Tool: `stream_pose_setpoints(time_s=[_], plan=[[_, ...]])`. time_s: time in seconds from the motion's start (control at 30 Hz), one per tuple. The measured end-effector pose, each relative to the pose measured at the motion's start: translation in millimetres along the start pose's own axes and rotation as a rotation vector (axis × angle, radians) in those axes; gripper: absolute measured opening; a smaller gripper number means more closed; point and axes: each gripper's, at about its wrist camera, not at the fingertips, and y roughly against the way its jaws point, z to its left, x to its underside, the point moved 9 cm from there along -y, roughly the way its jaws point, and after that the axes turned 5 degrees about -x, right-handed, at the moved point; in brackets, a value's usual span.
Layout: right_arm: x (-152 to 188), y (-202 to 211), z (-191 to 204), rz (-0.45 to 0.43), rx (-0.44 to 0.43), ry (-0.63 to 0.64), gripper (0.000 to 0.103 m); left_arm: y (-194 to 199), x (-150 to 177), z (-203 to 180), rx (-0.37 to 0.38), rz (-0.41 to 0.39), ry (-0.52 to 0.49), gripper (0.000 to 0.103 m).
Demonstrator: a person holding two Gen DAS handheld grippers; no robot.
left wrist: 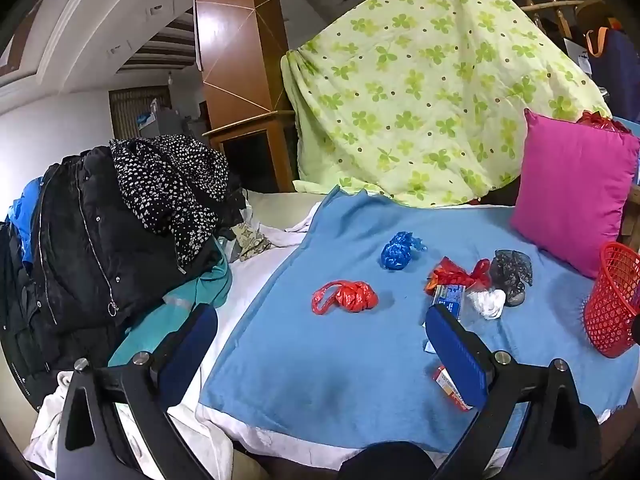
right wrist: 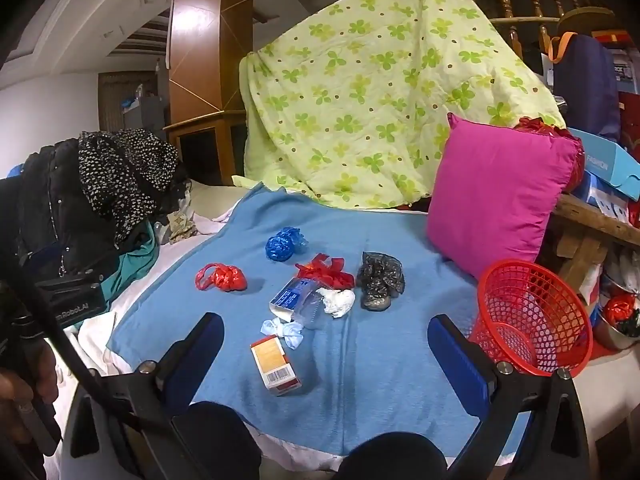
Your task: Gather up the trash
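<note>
Blue-padded claws, both yours, spread wide, nothing between pads: left claw (left wrist: 320,356), right claw (right wrist: 326,360), both hovering low over bed edge, angled down at litter. Small carton (right wrist: 276,364) nearest right claw, lying flat. Beyond: white wad (right wrist: 338,302), blue-label wrapper (right wrist: 290,294), knotted red bag (right wrist: 222,277), blue bag (right wrist: 284,244), dark bag (right wrist: 378,280), all scattered on blue blanket (right wrist: 380,380). Red mesh basket (right wrist: 532,316) at right edge, likely the bin.

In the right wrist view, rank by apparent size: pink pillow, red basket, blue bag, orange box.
1. pink pillow
2. red basket
3. orange box, though nearest the camera
4. blue bag
</note>
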Motion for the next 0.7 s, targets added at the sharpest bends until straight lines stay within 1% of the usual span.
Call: stream_pose_setpoints(time_s=[0.6,0.7], plan=[[5.8,-10.6,20.7,0.029,-0.024,0.041,0.103,-13.9,7.9,11.6,-0.003,0.026,0.016,0.103],[7.3,-15.2,22.4,0.056,-0.023,0.048,0.103,-16.4,9.1,12.4,-0.004,0.031,0.017,0.103]])
